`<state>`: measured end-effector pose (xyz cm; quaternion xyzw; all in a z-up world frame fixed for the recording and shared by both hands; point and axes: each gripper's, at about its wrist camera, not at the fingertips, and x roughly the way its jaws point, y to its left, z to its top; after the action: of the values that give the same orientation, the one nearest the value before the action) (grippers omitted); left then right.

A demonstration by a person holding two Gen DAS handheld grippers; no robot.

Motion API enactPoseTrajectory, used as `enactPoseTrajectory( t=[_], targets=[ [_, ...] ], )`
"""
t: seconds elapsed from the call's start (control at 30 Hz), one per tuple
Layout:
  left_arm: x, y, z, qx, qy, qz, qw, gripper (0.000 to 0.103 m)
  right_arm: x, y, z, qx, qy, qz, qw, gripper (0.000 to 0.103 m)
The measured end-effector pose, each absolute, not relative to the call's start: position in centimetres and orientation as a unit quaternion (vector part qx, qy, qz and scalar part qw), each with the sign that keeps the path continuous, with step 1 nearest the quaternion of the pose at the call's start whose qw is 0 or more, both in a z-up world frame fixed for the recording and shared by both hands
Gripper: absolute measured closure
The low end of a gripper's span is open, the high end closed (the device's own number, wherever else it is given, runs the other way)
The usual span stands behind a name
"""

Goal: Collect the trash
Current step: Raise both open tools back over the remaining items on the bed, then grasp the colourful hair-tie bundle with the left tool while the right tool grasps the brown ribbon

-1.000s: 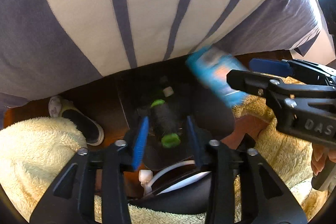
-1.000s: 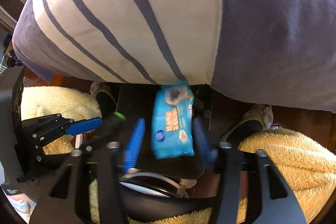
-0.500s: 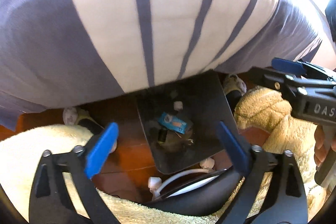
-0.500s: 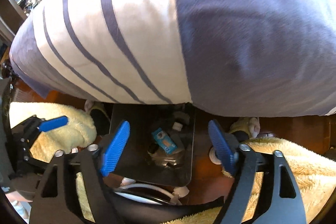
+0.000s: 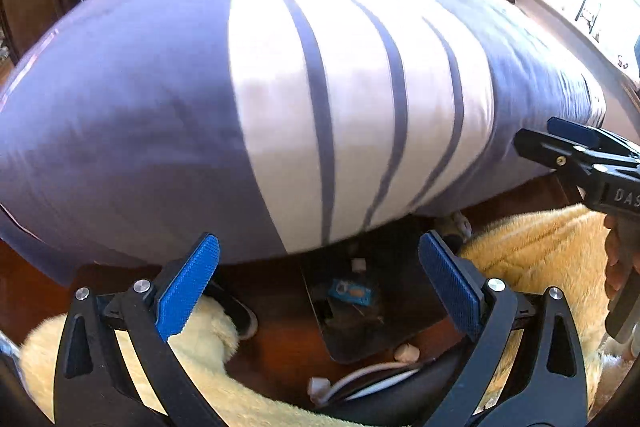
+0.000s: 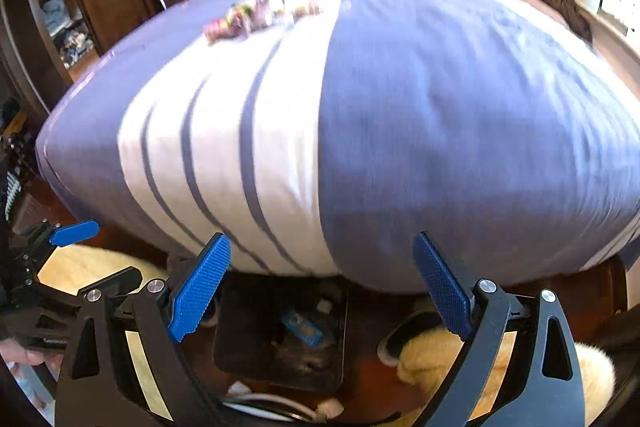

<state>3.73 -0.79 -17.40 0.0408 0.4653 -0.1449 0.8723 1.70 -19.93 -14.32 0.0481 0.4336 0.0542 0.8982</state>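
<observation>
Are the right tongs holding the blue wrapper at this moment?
No, the right tongs stand wide open and empty, and the blue wrapper lies down in the black bin.

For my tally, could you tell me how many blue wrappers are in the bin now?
1: a blue wrapper lies on top of the other trash in the black bin on the floor below the bed; more could be buried underneath.

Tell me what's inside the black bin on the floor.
In the black bin: a blue snack wrapper lying on dark, blurred trash. A white scrap sits behind it. Anything beneath is hidden.
</observation>
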Motion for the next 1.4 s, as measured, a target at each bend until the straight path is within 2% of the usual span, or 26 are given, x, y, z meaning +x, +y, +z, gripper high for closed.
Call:
enactPoseTrajectory(
  t=[0.3,0.5,1.13,1.33,1.4],
  targets=[
    [6.0,-0.1,-12.3,0.040,0.417,-0.128,0.899,0.008,4.1,-20.4,-8.9,0.034,0.377,0.057,0.924,0.010],
    [8.7,0.7,-10.0,0.043,0.396,-0.113,0.910,0.008,6.9,-20.6,-7.3,0.029,0.357,0.048,0.932,0.010],
    [18.5,-0.4,-10.8,0.030,0.409,-0.115,0.905,0.009,18.3,-19.7,-9.2,0.020,0.388,0.037,0.921,0.010],
    [22.1,-1.4,-11.1,0.025,0.411,-0.125,0.903,0.027,20.1,-20.0,-9.5,0.018,0.391,0.036,0.920,0.010],
    [23.3,-1.5,-11.2,0.022,0.411,-0.127,0.902,0.039,20.5,-20.1,-9.7,0.017,0.392,0.038,0.919,0.010]
  ],
)
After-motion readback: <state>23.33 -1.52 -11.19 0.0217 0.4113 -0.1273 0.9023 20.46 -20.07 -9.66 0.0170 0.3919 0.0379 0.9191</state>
